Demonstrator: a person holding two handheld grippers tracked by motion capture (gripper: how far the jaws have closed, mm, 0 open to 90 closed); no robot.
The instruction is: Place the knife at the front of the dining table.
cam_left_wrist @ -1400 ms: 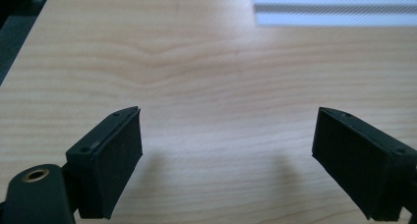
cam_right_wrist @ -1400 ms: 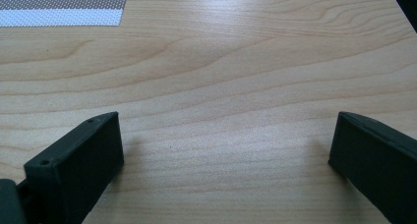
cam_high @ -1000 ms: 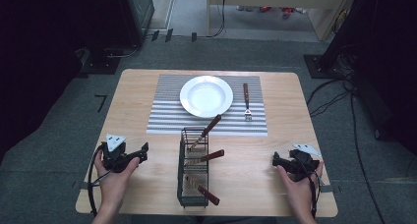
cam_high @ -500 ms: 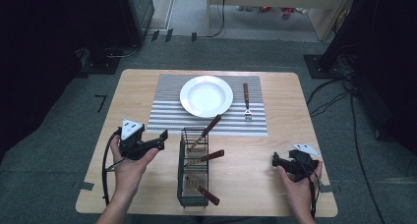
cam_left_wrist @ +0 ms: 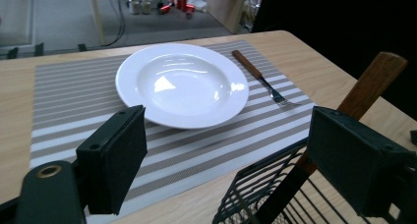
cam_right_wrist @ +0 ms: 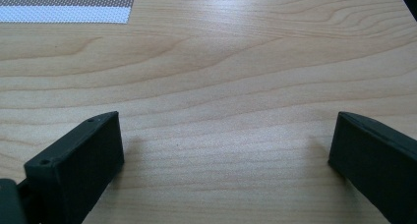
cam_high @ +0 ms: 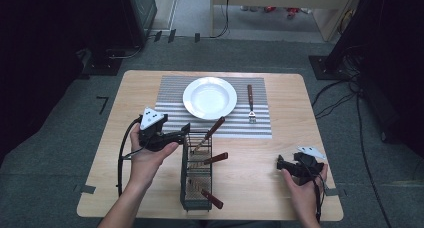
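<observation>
Wooden-handled fork (cam_high: 251, 104) already beside plate (cam_high: 210, 97); my left tongs (cam_high: 183, 131) apart, empty, nearing caddy (cam_high: 196, 200) utensil (cam_high: 212, 130); right tongs (cam_high: 281, 163) apart, idle.

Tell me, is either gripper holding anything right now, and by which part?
Nothing is held. The left gripper has open jaws, just closing slightly, beside the rack, near a wooden utensil handle but not on it. The right gripper is open over bare table.
</observation>
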